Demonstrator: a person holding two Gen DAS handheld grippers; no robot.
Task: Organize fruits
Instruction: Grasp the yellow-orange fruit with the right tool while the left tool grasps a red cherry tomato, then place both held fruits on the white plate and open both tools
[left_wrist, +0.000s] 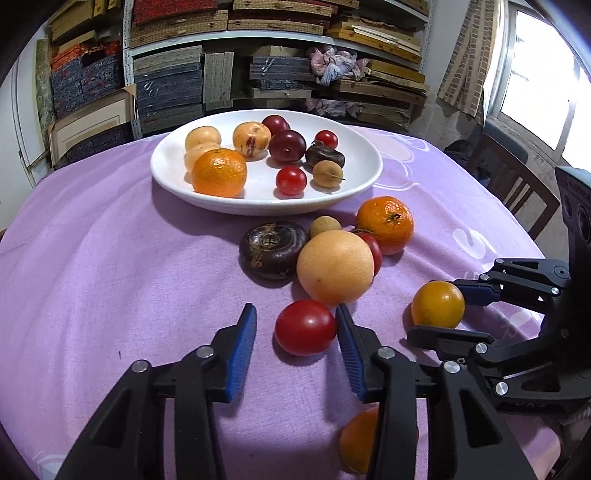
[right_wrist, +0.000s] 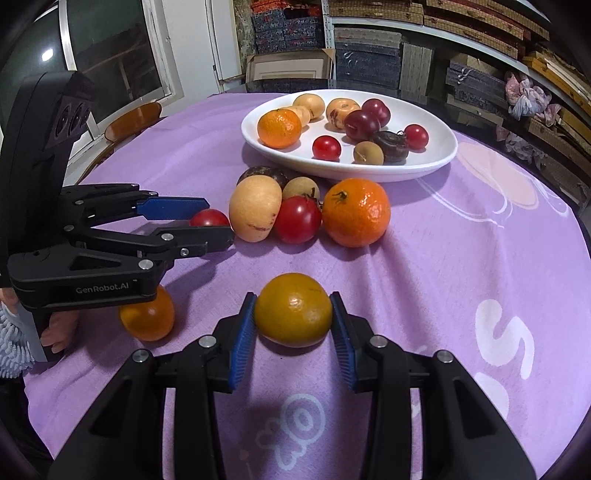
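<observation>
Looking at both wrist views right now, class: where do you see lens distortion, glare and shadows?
Left wrist view: shelves bow at the dark fisheye corners; the window is blown out; the small red tomato casts a soft shadow. Right wrist view: glare spots on the round orange tangerine; the white oval plate shades the purple tablecloth.

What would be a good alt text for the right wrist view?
The right gripper clamps a yellow-orange citrus fruit on a purple tablecloth. Beyond, loose fruits lie before a white plate of fruit; the left gripper reaches for a small red tomato.
</observation>
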